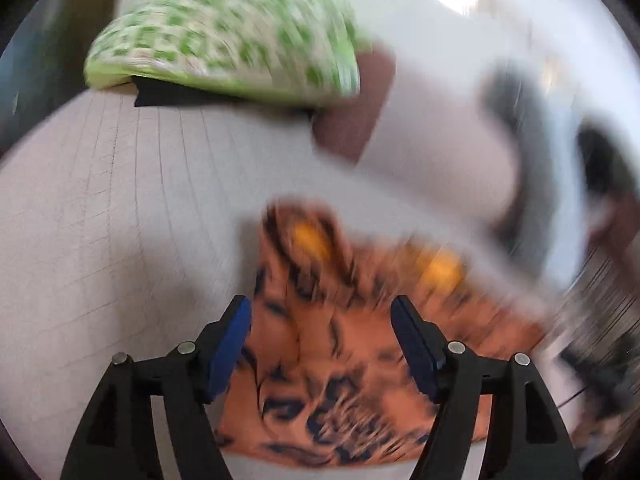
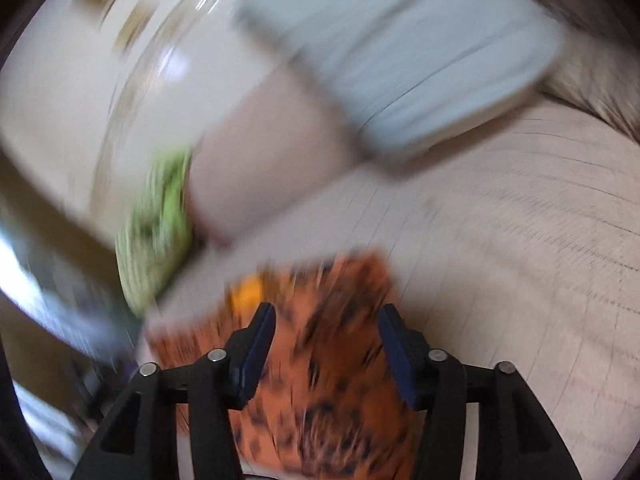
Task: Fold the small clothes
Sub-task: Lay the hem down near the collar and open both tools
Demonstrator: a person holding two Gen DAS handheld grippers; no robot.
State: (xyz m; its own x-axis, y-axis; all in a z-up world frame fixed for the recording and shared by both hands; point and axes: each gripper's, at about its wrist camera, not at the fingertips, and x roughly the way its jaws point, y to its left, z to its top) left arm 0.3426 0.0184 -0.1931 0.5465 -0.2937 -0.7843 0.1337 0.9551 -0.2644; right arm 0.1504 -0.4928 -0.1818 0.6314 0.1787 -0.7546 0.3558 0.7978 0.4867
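A small orange garment with a black tiger-stripe print (image 1: 340,360) lies on the pale checked cloth (image 1: 120,220). My left gripper (image 1: 320,340) is open just above it, with the garment showing between its blue pads. In the right wrist view the same garment (image 2: 332,380) lies under my right gripper (image 2: 326,344), which is open too, nothing held. Both views are blurred by motion.
A green and white patterned folded piece (image 1: 228,36) lies on a dark one at the back, with a brown piece (image 1: 352,112) beside it. It also shows in the right wrist view (image 2: 160,220), next to a pale blue folded stack (image 2: 400,48).
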